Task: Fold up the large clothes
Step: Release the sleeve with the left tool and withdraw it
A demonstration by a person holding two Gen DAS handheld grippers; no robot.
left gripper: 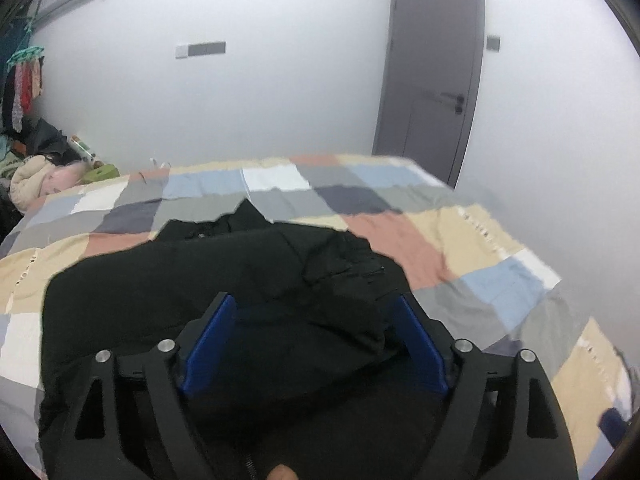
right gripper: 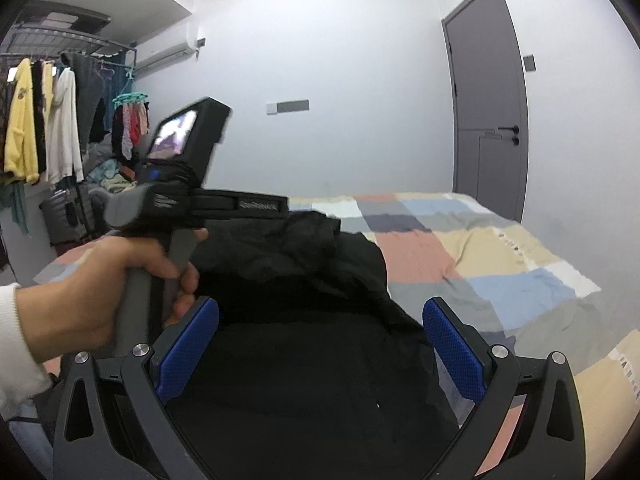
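A large black garment lies bunched on the bed; it also shows in the right wrist view. My left gripper is open, its blue pads spread wide just above the cloth, holding nothing. My right gripper is open too, blue pads wide apart over the garment's near part. In the right wrist view, the person's hand holds the left gripper's handle at the left, over the garment.
The bed carries a patchwork checked cover of beige, pink, blue and grey squares. A grey door stands behind the bed at right. A clothes rack with hanging garments and piles of laundry stand at the left.
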